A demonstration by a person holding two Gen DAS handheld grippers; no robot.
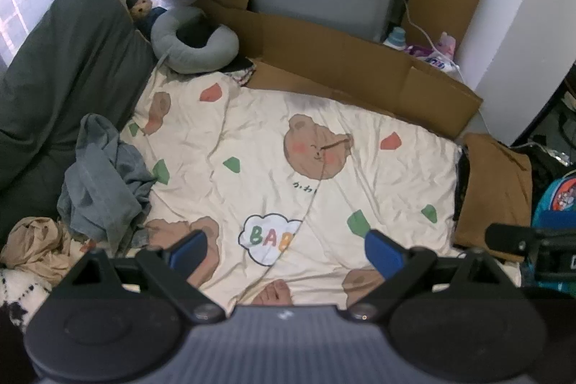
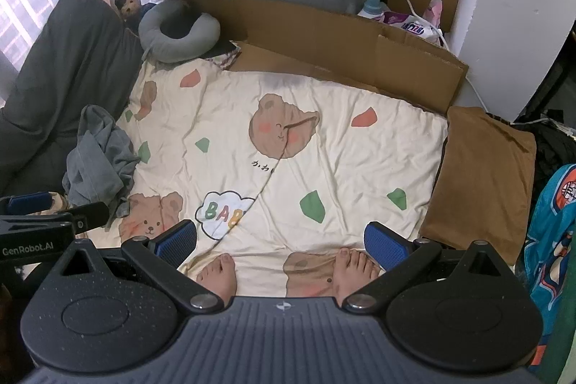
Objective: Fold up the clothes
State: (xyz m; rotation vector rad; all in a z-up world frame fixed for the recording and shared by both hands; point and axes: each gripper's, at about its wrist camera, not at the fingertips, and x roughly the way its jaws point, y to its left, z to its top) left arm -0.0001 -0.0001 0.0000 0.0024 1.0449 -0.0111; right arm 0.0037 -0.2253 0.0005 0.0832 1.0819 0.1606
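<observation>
Left gripper (image 1: 286,252): wide open, holding nothing, up over the near edge of the bear blanket (image 1: 252,146).
Right gripper (image 2: 280,242): wide open, holding nothing.
Gray clothes (image 1: 100,175): a crumpled heap at the blanket's left edge.
Brown cloth (image 2: 482,175): folded flat at the right edge.
Bare feet (image 2: 219,272): on the blanket's near edge.

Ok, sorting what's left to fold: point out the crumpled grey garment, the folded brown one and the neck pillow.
crumpled grey garment (image 1: 104,179): left wrist view, middle of the heap.
folded brown garment (image 2: 482,179): right wrist view, flat top face.
neck pillow (image 2: 201,35): right wrist view, right arm.
</observation>
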